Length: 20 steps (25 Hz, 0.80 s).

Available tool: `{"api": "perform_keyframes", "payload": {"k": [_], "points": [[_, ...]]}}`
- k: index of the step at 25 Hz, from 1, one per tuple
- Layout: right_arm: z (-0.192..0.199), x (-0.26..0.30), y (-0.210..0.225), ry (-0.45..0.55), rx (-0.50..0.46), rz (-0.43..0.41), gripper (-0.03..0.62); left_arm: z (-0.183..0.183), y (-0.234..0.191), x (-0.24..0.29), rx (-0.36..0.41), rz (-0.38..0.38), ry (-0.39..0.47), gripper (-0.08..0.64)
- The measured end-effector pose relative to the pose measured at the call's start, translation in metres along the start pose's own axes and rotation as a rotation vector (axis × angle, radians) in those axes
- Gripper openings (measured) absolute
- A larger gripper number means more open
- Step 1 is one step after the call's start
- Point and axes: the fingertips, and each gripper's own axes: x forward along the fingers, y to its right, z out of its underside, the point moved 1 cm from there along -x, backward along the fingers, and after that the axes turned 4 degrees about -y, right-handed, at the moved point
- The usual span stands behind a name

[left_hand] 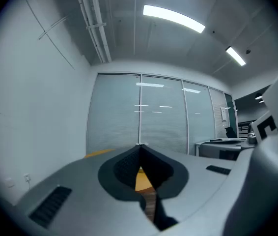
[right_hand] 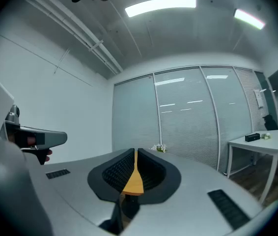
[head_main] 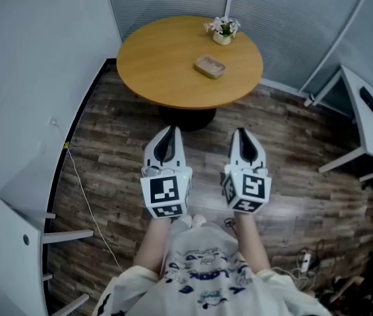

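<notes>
In the head view I hold both grippers side by side above the wooden floor, pointing at a round wooden table [head_main: 167, 64]. The left gripper [head_main: 169, 131] is shut with nothing in it, and so is the right gripper [head_main: 242, 132]. Both stop short of the table's near edge. On the table sit a small pot of white flowers [head_main: 223, 30] and a shallow tan dish [head_main: 210, 66]. The left gripper view shows the left gripper [left_hand: 140, 146] with its jaws closed tip to tip. In the right gripper view the right gripper [right_hand: 136, 152] has only a sliver of table showing through.
A white desk [head_main: 371, 120] stands at the right, also seen as the desk [right_hand: 262, 144] in the right gripper view. White furniture [head_main: 22, 242] lines the left wall. A thin cable [head_main: 87, 203] runs along the floor. A power strip [head_main: 305, 262] lies at the lower right. Blinds cover the glass wall behind.
</notes>
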Motion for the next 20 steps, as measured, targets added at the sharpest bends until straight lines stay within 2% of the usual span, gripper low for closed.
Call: {"api": "perform_keyframes", "payload": {"k": [13, 20], "points": [[0.005, 0.010, 0.015, -0.013, 0.005, 0.006, 0.021, 0.005, 0.008, 0.015, -0.003, 0.005, -0.012, 0.003], [0.016, 0.020, 0.027, -0.022, 0.029, -0.015, 0.023, 0.015, 0.014, 0.026, -0.012, -0.024, -0.026, 0.003]]}}
